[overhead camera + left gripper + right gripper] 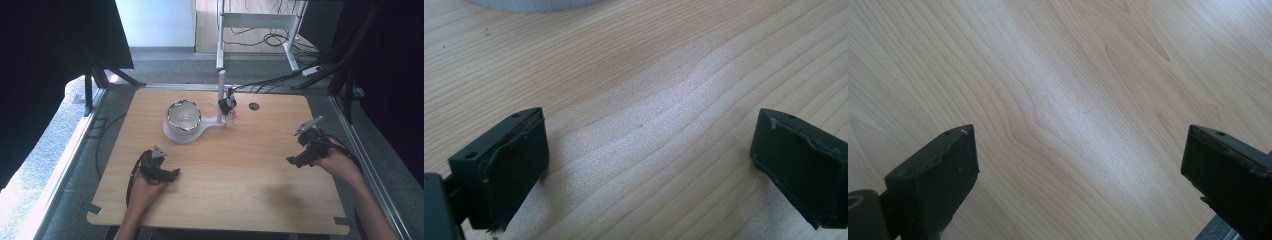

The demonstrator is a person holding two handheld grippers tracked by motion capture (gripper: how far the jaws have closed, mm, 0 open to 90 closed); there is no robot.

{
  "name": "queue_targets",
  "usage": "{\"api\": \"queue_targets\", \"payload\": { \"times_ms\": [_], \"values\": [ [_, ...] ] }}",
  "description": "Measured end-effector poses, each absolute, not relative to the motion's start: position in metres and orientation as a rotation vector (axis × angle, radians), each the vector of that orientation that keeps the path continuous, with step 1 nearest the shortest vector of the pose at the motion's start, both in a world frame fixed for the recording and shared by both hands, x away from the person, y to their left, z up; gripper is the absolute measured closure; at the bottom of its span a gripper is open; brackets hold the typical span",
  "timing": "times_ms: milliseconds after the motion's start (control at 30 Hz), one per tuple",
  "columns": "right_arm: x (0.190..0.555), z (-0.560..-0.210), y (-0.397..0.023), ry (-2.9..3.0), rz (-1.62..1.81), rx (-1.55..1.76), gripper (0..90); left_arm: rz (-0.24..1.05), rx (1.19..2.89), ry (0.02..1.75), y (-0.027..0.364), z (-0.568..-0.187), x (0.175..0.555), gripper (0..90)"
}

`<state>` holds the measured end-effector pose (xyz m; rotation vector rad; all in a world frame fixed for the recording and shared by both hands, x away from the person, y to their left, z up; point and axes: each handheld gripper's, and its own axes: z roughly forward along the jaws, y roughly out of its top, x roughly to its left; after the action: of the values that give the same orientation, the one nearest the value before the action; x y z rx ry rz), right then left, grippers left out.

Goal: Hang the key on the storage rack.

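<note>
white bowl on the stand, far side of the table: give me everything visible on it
The white bowl looks glossy, like ceramic or plastic, with dark patchy marks along its rim. It sits upright, mouth open upward, and looks empty. It rests on the round end of a white stand base, whose arm runs right to an upright white post. Both grippers are well clear of it, nearer the person, and nothing else touches it.
</note>
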<state>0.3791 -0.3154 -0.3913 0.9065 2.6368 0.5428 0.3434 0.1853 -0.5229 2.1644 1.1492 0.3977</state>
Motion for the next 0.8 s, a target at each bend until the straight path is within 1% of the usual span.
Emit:
{"api": "queue_targets", "payload": {
  "times_ms": [433,800],
  "values": [
    [0.365,-0.416,-0.322,2.588,0.600,0.931,1.9,0.398,2.165,1.146,0.185,-0.523,0.343,2.2],
    [0.354,-0.445,-0.317,2.545,0.632,0.962,1.9,0.399,2.166,1.146,0.185,-0.523,0.343,2.2]
  ]
}}
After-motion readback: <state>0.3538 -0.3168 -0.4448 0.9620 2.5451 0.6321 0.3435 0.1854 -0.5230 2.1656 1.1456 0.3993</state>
